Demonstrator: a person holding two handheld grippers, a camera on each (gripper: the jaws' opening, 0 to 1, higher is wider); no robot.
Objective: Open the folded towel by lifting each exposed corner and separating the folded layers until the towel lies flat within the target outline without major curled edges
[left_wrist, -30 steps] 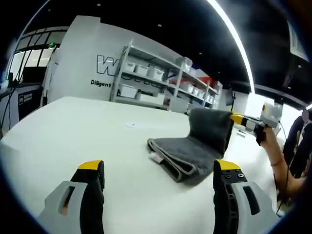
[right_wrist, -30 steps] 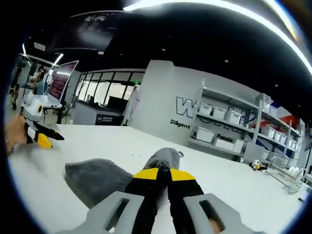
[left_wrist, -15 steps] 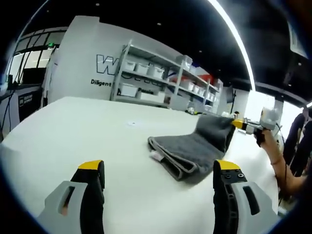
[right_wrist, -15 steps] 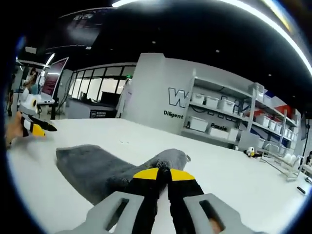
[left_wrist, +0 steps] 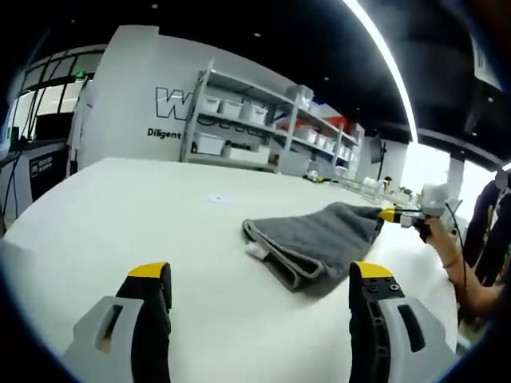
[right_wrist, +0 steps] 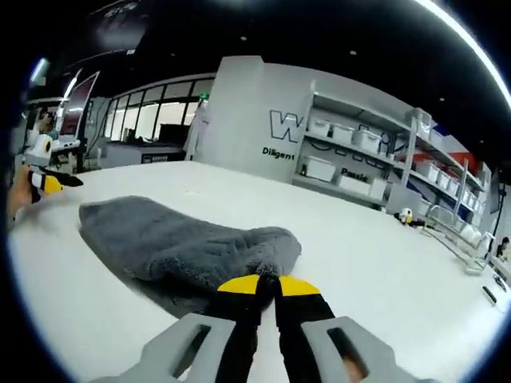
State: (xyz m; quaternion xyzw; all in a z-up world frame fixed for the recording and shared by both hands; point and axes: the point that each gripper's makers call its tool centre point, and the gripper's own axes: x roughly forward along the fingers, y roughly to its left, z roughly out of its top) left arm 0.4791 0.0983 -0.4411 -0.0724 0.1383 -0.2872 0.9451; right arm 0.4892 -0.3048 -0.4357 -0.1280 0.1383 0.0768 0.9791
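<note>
A grey towel (left_wrist: 315,243) lies partly folded on the white table (left_wrist: 120,215), its doubled edge toward my left gripper. My left gripper (left_wrist: 259,283) hangs open above the table, short of the towel and holding nothing. My right gripper (right_wrist: 267,285) is shut on the towel's near corner (right_wrist: 263,259) and holds it low over the table. In the left gripper view the right gripper (left_wrist: 393,214) pinches the towel's far right end. The left gripper (right_wrist: 44,182) appears at the left edge of the right gripper view.
Metal shelving (left_wrist: 263,132) with white bins stands past the table's far edge before a grey wall with lettering. A person's forearm (left_wrist: 455,263) reaches in from the right. Small items (right_wrist: 409,217) sit on the table near the shelves.
My right gripper has pulled the towel's lifted flap down and outward, from standing upright to lying nearly flat. The left gripper has stayed put and open.
</note>
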